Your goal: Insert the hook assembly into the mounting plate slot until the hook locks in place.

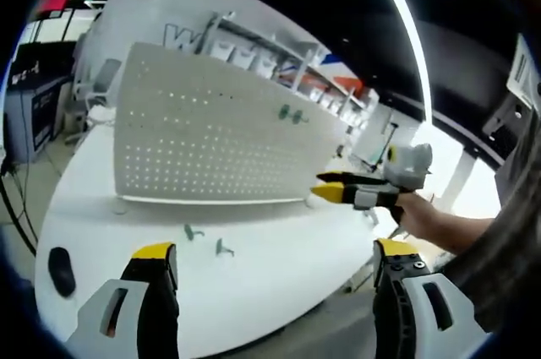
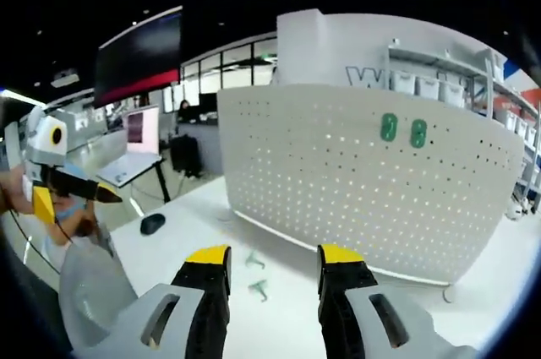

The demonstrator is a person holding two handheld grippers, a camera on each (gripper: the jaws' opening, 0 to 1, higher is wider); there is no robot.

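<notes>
A mouse (image 1: 61, 270) is lying at the bench's (image 1: 279, 274) left edge. Two loose green hooks (image 1: 207, 241) are waiting on the bench in front of the upright pegboard (image 1: 211, 135), which is already carrying two hooks (image 1: 292, 113) near its top. The left gripper (image 1: 275, 262) is hovering with fingers wide and holding nothing; the right gripper (image 2: 272, 268) is likewise gaping and empty. Judging by this, picking is just starting: next, lowering one gripper over a bench hook and closing on it
</notes>
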